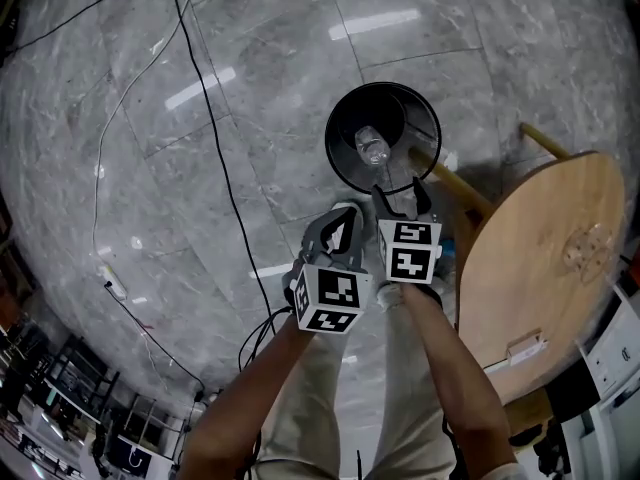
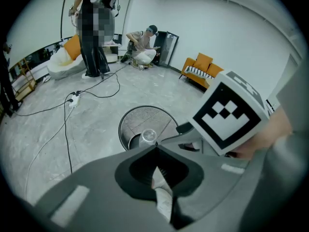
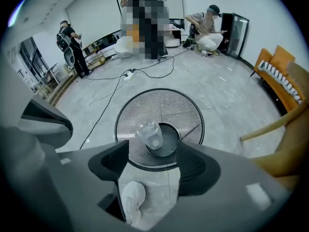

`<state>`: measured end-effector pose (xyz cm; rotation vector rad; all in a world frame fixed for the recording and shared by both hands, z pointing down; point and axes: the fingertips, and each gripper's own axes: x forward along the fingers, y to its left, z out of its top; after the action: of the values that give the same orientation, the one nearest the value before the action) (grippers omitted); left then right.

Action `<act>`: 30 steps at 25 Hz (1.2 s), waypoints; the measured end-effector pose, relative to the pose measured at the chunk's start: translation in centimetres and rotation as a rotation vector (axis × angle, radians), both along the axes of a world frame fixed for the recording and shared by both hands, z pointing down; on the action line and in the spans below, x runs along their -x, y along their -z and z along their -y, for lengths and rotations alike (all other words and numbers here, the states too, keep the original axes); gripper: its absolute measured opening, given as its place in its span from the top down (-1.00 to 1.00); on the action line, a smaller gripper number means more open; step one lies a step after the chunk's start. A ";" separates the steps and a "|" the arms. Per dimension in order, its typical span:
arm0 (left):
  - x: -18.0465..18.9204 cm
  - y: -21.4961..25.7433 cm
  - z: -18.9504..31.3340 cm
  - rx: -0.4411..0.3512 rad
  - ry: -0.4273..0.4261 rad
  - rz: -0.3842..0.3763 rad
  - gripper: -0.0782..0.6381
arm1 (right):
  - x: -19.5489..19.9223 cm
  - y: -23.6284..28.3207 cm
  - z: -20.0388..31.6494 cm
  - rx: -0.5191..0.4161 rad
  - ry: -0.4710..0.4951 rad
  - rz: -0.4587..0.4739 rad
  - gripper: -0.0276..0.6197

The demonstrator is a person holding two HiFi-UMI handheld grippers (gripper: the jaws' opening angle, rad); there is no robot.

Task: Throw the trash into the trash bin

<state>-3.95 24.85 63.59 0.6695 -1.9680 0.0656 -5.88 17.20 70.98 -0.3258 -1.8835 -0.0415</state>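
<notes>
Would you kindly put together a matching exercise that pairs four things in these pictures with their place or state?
Things:
1. bottle
2. left gripper
3. right gripper
4. table

Place or state:
A. jaws apart, nothing held
B. inside the bin
C. jaws together
D. wooden, beside the bin

Pairs: 1-B, 2-C, 3-A, 4-D
</notes>
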 end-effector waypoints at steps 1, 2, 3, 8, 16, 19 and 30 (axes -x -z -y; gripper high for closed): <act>0.1 0.1 -0.1 -0.001 0.005 -0.002 0.78 | -0.2 0.5 0.1 0.008 -0.004 -0.003 -0.10; 0.3 0.3 -0.1 -0.001 0.007 -0.002 0.78 | -0.3 0.9 0.1 0.015 -0.007 -0.002 -0.08; 0.5 0.5 -0.1 0.000 0.009 0.001 0.78 | -0.3 1.4 0.2 0.019 -0.011 0.001 -0.05; 1.1 2.1 0.9 -0.008 0.000 0.014 0.78 | -0.4 4.1 1.0 0.006 -0.035 0.011 0.34; 0.7 5.3 3.2 -0.019 -0.051 0.033 0.78 | -0.4 10.3 2.1 0.078 -0.088 0.079 0.83; 0.3 6.5 4.3 -0.018 -0.073 0.043 0.78 | -1.0 12.4 3.3 0.098 -0.107 0.100 0.83; -2.0 11.1 12.0 -0.032 -0.213 0.084 0.78 | -4.0 18.4 10.9 0.085 -0.142 0.211 0.83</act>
<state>-1.97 12.88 52.51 0.9088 -1.9746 0.1955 -1.93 6.35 52.56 -0.2526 -2.1170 0.1038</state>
